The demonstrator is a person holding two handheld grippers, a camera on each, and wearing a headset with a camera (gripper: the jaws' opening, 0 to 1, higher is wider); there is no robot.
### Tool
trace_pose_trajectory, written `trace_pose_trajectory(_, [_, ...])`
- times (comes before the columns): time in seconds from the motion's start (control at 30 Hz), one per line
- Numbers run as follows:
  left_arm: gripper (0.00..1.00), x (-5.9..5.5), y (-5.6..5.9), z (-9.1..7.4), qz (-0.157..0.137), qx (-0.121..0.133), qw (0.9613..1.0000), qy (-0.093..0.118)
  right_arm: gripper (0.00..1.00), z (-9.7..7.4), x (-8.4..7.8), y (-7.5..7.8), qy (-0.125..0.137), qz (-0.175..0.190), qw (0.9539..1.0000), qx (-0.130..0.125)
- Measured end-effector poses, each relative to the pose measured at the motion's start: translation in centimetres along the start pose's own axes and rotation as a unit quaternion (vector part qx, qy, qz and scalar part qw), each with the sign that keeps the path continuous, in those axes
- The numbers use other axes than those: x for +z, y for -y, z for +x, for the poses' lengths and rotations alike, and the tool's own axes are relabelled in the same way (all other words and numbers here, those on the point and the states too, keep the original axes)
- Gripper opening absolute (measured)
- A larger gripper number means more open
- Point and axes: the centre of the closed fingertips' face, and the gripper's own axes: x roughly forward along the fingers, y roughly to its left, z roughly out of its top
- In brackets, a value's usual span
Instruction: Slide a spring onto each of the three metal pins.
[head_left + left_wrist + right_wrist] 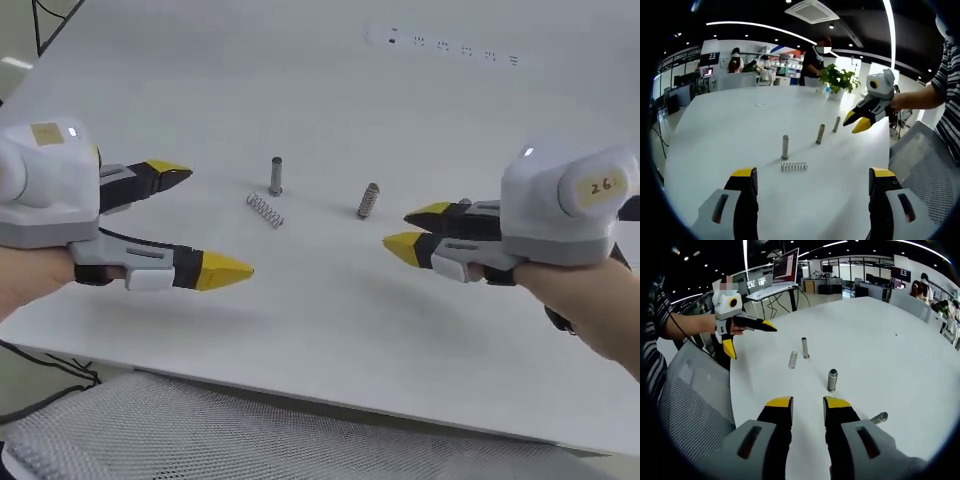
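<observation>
While the loose spring (265, 209) lies flat below the bare pin (276, 176), centre frame, the left gripper (220, 220), jaws wide apart, sits nearer than the narrowly parted right gripper (396, 230).

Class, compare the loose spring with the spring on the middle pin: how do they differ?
The loose spring lies flat on the table; the mounted spring stands upright. The loose spring is empty; the mounted spring surrounds the middle pin. Both are silvery metal coils.
</observation>
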Motion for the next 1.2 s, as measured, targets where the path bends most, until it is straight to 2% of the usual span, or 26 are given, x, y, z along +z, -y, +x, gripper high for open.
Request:
trace_pose_trajectory(0.37, [0.90, -0.2, -0.1, -0.1, -0.003, -0.001, 1.0000, 0.001, 0.25, 2.6, 1.9, -2.4, -0.007, -0.026, 0.9991, 0.034])
trace_pose_trajectory(0.53, [0.90, -0.1, -0.1, -0.1, -0.004, -0.002, 1.0000, 0.003, 0.25, 4.5, 3.6, -4.0, -0.012, -0.052, 0.9972, 0.053])
trace_pose_trajectory(0.63, [0.91, -0.2, -0.2, -0.3, -0.004, 0.001, 1.0000, 0.005, 0.25, 5.7, 4.5, -4.9, -0.012, -0.051, 0.9965, 0.066])
trace_pose_trajectory(0.77, [0.91, -0.2, -0.3, -0.6, -0.005, 0.003, 1.0000, 0.006, 0.25, 7.5, 5.1, -5.5, -0.020, -0.074, 0.9946, 0.071])
trace_pose_trajectory(0.93, [0.91, -0.5, -0.4, -0.9, -0.007, 0.007, 0.9999, 0.005, 0.24, 9.6, 5.3, -4.9, -0.033, -0.087, 0.9933, 0.067])
trace_pose_trajectory(1.2, [0.90, -0.9, -0.4, -1.2, -0.012, 0.011, 0.9999, 0.006, 0.23, 11.6, 4.6, -4.5, -0.060, -0.086, 0.9930, 0.055])
